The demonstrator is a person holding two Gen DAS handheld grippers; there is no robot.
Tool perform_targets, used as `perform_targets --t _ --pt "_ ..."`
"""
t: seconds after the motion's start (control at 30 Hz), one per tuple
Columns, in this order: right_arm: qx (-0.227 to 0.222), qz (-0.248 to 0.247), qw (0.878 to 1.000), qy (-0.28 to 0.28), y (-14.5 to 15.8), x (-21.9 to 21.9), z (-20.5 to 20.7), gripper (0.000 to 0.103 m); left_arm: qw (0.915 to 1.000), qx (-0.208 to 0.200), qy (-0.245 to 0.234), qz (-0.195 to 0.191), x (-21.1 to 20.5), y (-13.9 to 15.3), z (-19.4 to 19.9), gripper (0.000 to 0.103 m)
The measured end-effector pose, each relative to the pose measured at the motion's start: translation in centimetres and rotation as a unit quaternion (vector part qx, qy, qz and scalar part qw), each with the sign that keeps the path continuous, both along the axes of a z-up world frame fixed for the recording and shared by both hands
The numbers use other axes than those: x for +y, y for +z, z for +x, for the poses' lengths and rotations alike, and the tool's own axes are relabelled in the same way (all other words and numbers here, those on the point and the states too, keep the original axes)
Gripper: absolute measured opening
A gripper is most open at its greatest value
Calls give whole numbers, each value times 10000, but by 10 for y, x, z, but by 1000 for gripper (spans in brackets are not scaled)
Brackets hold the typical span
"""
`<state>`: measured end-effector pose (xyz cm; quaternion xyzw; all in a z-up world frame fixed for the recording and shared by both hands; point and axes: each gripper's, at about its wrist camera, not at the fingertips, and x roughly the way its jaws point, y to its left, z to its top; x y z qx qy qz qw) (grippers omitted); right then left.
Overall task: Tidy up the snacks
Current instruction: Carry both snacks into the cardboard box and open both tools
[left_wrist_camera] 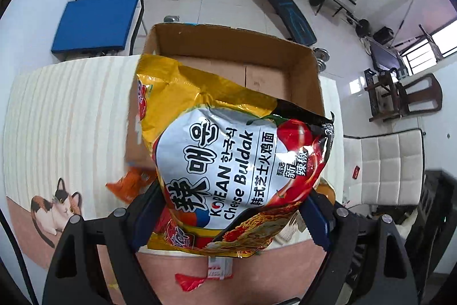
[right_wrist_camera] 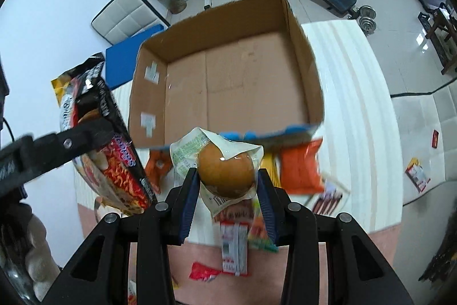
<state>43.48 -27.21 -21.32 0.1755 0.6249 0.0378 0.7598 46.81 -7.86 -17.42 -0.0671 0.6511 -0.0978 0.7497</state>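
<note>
My left gripper (left_wrist_camera: pixel 228 213) is shut on a large yellow Korean Cheese Buldak noodle pack (left_wrist_camera: pixel 228 150) and holds it up in front of the open cardboard box (left_wrist_camera: pixel 311 70). The same pack (right_wrist_camera: pixel 105 150) and the left gripper's finger (right_wrist_camera: pixel 68 142) show at the left of the right wrist view. My right gripper (right_wrist_camera: pixel 227 182) is shut on a wrapped brown bun (right_wrist_camera: pixel 225 170), held above the table just before the near wall of the box (right_wrist_camera: pixel 308 67). The box floor looks bare.
Several loose snacks lie on the table near the box: orange packets (right_wrist_camera: pixel 300 170), a red wrapper (right_wrist_camera: pixel 202 275), a white-red sachet (right_wrist_camera: pixel 232 247). The table has a striped cloth with a cat picture (left_wrist_camera: pixel 54 207). Chairs and gym gear stand behind.
</note>
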Motion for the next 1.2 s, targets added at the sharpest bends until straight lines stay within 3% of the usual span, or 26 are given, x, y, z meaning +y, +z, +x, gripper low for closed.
perform_targets --t 0.2,0.5,0.7,0.93,1.03,1.1,1.2 --pt "117 -8 9999 -66 -25 -13 51 43 9986 488 210 -64 -11 -36 53 86" --pt "446 -128 9989 -115 -84 -31 138 43 9922 1196 356 -30 -29 -117 117 86" --pt "603 -266 9978 -57 -122 -37 185 43 9904 1338 86 326 -49 -151 142 79" --pt "769 -273 9966 65 -151 -38 210 45 9893 1430 20 272 -58 -163 162 78" --pt "924 -63 9957 80 -158 -39 211 49 9919 1216 -25 370 -58 -153 165 78" --pt "936 -81 9955 154 -153 -33 205 52 9929 1095 -91 450 -58 -147 161 86" --pt "934 -18 9954 218 -139 -19 192 63 9938 930 -141 587 -54 -139 153 88"
